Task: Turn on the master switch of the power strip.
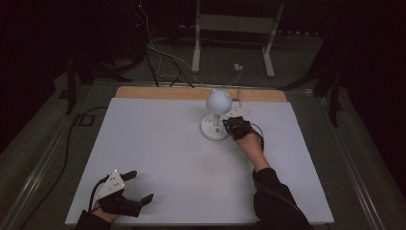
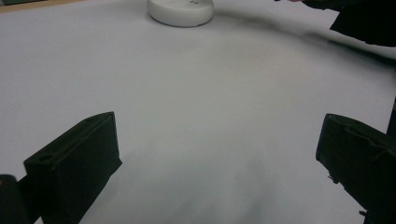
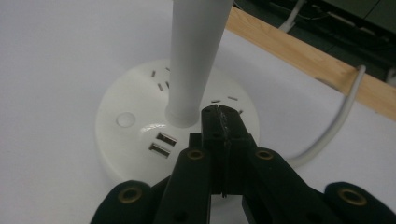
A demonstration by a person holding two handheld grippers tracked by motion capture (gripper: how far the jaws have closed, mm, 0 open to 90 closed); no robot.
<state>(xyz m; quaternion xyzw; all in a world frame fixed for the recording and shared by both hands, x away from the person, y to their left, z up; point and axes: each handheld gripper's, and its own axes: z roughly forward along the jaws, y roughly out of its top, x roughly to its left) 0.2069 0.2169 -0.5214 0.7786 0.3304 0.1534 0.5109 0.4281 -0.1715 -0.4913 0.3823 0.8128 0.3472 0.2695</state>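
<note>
A white lamp with a globe head [image 1: 218,101] stands on a round white base [image 1: 214,128] at the back middle of the white table [image 1: 158,163]. The base [image 3: 135,121] carries socket slots, two USB ports [image 3: 162,144] and a round button [image 3: 125,119], with the white stem [image 3: 194,60] rising from it. My right gripper [image 3: 222,122] is shut with nothing between its jaws, its tips just over the base beside the stem; it is at the base's right side [image 1: 229,125]. My left gripper [image 1: 139,187] rests open at the table's front left, jaws far apart [image 2: 219,158] over bare table.
A white cable [image 3: 336,126] runs from the base over the wooden back edge [image 3: 322,70]. Behind the table stand a white frame [image 1: 234,28] and loose cables on the floor [image 1: 158,57]. The lamp base [image 2: 181,10] lies far ahead of the left gripper.
</note>
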